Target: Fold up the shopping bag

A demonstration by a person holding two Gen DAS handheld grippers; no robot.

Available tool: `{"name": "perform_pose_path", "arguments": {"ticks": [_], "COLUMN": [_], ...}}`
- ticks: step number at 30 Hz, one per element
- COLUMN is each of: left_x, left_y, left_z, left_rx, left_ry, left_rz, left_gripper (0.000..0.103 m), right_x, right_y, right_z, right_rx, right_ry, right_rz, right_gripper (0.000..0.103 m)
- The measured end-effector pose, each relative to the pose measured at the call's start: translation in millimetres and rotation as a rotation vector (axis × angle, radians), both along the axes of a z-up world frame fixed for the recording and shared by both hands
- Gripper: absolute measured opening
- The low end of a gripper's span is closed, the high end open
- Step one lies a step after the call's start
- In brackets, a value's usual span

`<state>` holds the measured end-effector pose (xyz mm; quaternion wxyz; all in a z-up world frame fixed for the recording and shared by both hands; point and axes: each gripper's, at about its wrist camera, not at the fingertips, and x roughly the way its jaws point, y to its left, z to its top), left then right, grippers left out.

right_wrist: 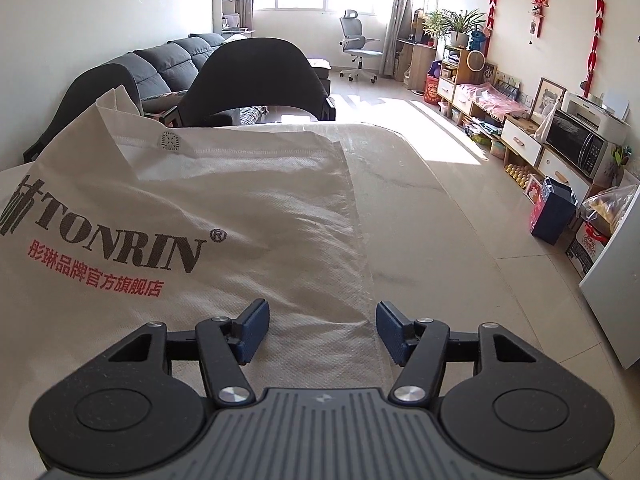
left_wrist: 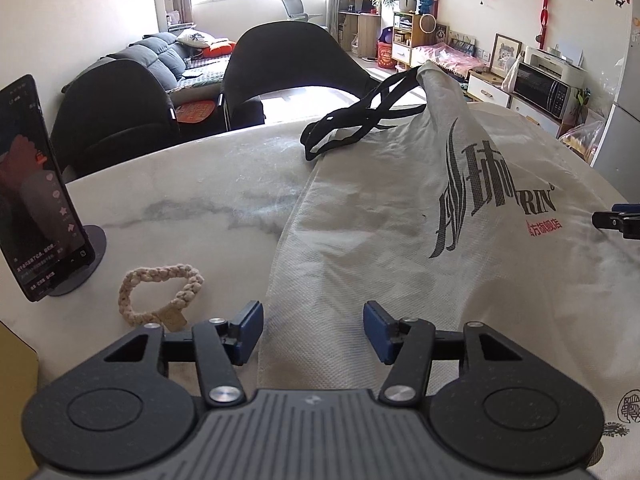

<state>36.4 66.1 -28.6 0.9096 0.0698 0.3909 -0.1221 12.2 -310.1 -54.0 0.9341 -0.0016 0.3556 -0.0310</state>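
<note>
Hand-held grippers point(left_wrist: 313, 332) angled over bag point(left_wrist: 400, 220), seemingly unclamped

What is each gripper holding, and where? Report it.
Nothing. The left gripper and right gripper stand open over the bag's edges.

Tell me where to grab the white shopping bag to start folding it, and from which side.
Grip the shopping bag at its right side edge, coming in low from the right with the right gripper; that edge lies flat, free, and already between its open jaws.
</note>
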Motion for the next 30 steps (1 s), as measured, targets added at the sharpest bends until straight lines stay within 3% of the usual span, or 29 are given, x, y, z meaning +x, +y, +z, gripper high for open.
{"name": "perform_pose_path", "arguments": {"ticks": [5, 6, 8, 10, 13, 21, 30], "left_x": [2, 2, 0, -2, -8, -25, -44], "left_y": [-1, -2, -3, -4, -5, 1, 3], "left_z": [-3, -3, -3, -3, -3, 6, 10], "left_rx": [-0.014, -0.013, -0.010, -0.003, 0.002, 0.010, 0.008], "left_ry": [-0.007, -0.012, -0.024, -0.040, -0.064, -0.125, -0.118], "left_rz": [0.022, 0.024, 0.029, 0.039, 0.074, 0.151, 0.173], "left_gripper": [0.039, 0.037, 0.022, 0.015, 0.006, 0.004, 0.004], "right_x": [-2, -2, -3, -4, -6, -8, 2], "right_y": [3, 3, 8, 13, 21, 23, 21], "right_z": [0, 0, 1, 0, 0, 3, 11], "right_rx": [0.006, 0.010, -0.003, -0.031, -0.084, -0.115, -0.177], "right_ry": [-0.012, -0.014, -0.023, -0.033, -0.048, -0.070, -0.081], "right_rz": [0.019, 0.025, 0.033, 0.035, 0.029, -0.003, -0.027], "right_gripper": [0.050, 0.043, 0.035, 0.017, 0.010, 0.005, 0.002]}}
